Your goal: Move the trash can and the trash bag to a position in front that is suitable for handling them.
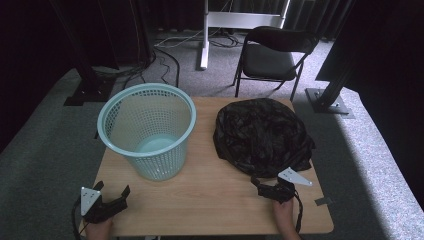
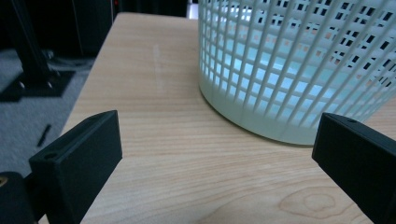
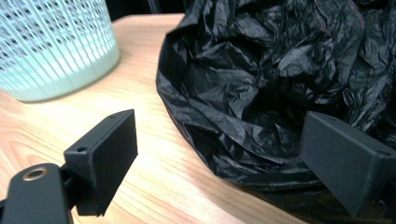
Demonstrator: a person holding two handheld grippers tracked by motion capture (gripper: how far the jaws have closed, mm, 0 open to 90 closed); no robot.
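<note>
Dim room with dark edges; soft daylight brightens the wooden table (image 1: pixel 215 195). Both gripper views blur the near black jaws; farther surfaces between them stay sharper.

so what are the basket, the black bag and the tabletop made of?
Pale turquoise lattice wastebasket: looks like moulded plastic, semi-matte, with an even grid of holes and light glowing through the wall. Crumpled black bag: thin plastic film, glossy, with sharp creases and highlights. Light wooden table: wood-grain surface, smooth satin; whether solid wood or laminate is unclear.
</note>
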